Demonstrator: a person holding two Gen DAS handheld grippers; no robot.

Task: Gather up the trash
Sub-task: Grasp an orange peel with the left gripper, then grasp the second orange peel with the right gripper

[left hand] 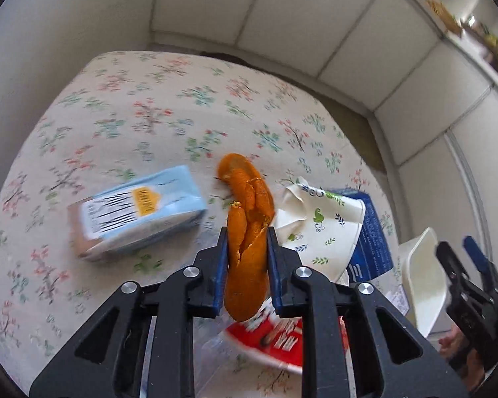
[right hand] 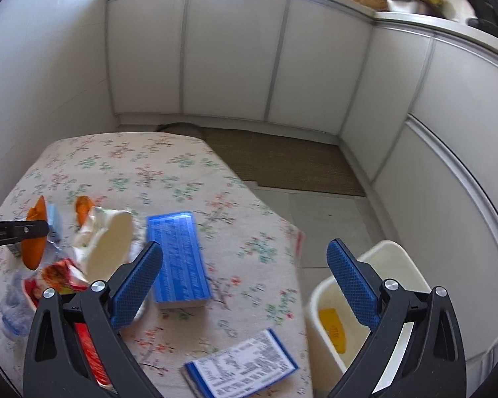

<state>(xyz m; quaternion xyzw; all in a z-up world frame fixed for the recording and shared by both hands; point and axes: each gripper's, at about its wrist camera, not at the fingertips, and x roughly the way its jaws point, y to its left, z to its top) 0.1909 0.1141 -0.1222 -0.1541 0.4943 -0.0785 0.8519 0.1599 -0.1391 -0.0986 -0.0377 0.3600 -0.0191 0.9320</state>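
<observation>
From the left wrist, the left gripper [left hand: 247, 232] has its jaws drawn in narrow on a piece of orange peel [left hand: 247, 265], the blue pads pressing both its sides, so the peel hangs upright between them with its lower end clear of the tabletop [left hand: 116, 106]. A second, curled strip of peel [left hand: 242, 179] lies just beyond the held one; whether the two touch I cannot tell. Left of the held peel lies a pale blue packet [left hand: 136, 212]; right of it a crushed paper cup [left hand: 318, 219] rests against a dark blue box [left hand: 375, 232], and below it sits a red wrapper [left hand: 269, 331]. The white bin [left hand: 425, 275] stands further right, off the tabletop edge, probably so trash can be dropped straight in.

From the right wrist, the right gripper [right hand: 245, 278] hovers with jaws spread wide and nothing between them. The blue box [right hand: 179, 262] lies on the tabletop [right hand: 182, 172] near its left finger, a printed packet [right hand: 242, 368] nearer the camera, and the bin [right hand: 328, 341] sits right of the box, already holding a yellow scrap [right hand: 332, 328]. Far left of the box, the held peel [right hand: 33, 248] shows in the other jaws.
</observation>
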